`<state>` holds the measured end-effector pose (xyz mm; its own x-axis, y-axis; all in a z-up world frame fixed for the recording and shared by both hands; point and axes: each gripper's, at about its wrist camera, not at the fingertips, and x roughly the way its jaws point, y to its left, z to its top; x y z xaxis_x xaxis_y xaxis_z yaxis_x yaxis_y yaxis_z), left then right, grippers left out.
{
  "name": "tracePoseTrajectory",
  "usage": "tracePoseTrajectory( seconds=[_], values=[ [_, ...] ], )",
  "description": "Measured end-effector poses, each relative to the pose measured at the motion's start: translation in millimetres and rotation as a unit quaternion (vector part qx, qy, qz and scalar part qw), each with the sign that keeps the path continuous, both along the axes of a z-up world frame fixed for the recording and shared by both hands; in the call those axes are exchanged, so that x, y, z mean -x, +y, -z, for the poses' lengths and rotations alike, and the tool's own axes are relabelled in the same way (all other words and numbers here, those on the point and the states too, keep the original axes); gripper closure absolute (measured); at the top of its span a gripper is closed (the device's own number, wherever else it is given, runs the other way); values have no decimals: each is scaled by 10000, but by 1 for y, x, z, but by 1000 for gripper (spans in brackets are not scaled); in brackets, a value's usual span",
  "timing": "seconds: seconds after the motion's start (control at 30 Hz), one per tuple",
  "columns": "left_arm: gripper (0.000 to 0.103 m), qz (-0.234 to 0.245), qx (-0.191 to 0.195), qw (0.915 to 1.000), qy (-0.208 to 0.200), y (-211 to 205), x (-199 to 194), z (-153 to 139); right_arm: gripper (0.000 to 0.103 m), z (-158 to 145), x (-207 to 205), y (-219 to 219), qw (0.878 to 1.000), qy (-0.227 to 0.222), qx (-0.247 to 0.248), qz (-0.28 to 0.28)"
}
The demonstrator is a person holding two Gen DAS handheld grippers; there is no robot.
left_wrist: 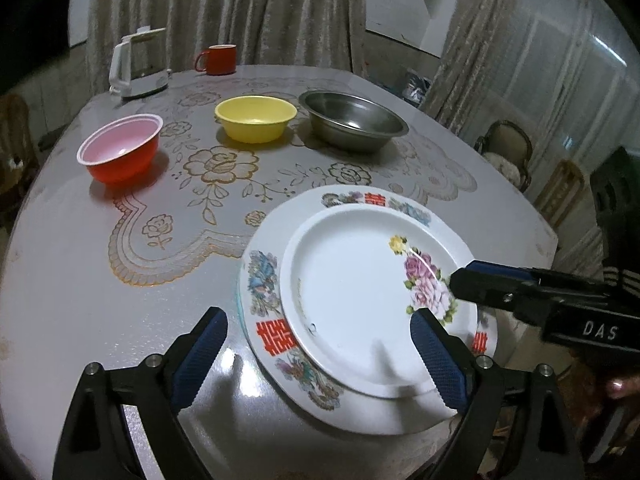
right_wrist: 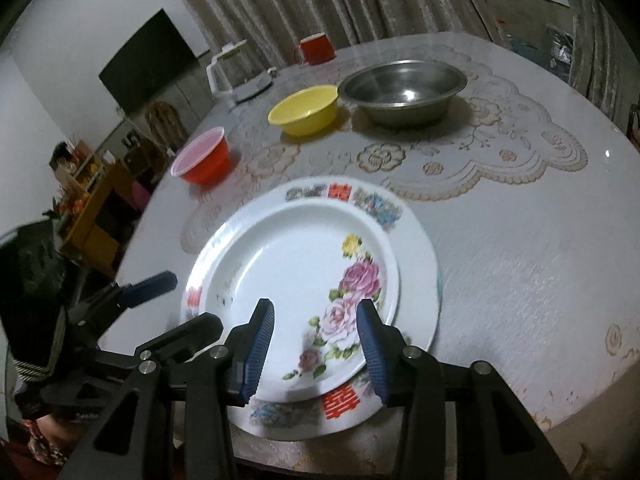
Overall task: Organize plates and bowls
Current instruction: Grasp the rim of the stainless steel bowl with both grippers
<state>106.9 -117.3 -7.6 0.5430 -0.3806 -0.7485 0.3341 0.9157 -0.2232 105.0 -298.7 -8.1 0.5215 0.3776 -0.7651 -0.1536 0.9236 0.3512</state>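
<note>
A small white plate with pink roses (left_wrist: 352, 300) (right_wrist: 288, 272) lies on a larger plate with red characters on its rim (left_wrist: 272, 336) (right_wrist: 416, 248), near the table's front edge. My left gripper (left_wrist: 320, 344) (right_wrist: 176, 304) stands wide open over the stack's left rim, one finger above the bare table, the other above the plates. My right gripper (right_wrist: 316, 348) (left_wrist: 460, 284) hovers partly open above the rose plate's near edge, pinching nothing. Farther back stand a red bowl (left_wrist: 120, 148) (right_wrist: 202, 160), a yellow bowl (left_wrist: 256, 118) (right_wrist: 304, 108) and a steel bowl (left_wrist: 352, 124) (right_wrist: 402, 90), all apart.
A white kettle (left_wrist: 138, 64) (right_wrist: 236, 72) and a red mug (left_wrist: 218, 59) (right_wrist: 316, 49) stand at the table's far edge. The round table (left_wrist: 80, 280) has a lace cloth under glass. Chairs (left_wrist: 508, 152) stand on its right side, and a dark screen (right_wrist: 148, 60) hangs on the wall.
</note>
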Motion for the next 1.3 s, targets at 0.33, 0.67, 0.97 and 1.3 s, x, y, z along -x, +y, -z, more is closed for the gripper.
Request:
tracePoseTrajectory(
  seconds=[0.33, 0.67, 0.97, 1.3],
  values=[
    [6, -102, 180, 9998, 18, 8, -29, -19, 59, -10, -22, -29, 9991, -133, -141, 387],
    [5, -273, 257, 9991, 205, 10, -69, -21, 45, 3, -83, -73, 9947, 3, 529, 882],
    [5, -605, 229, 9969, 451, 10, -110, -18, 45, 8, -147, -111, 9922, -137, -54, 1234],
    [4, -593, -14, 9970, 499, -9, -153, -20, 45, 15, -215, -129, 9820, -161, -864, 1674]
  ],
)
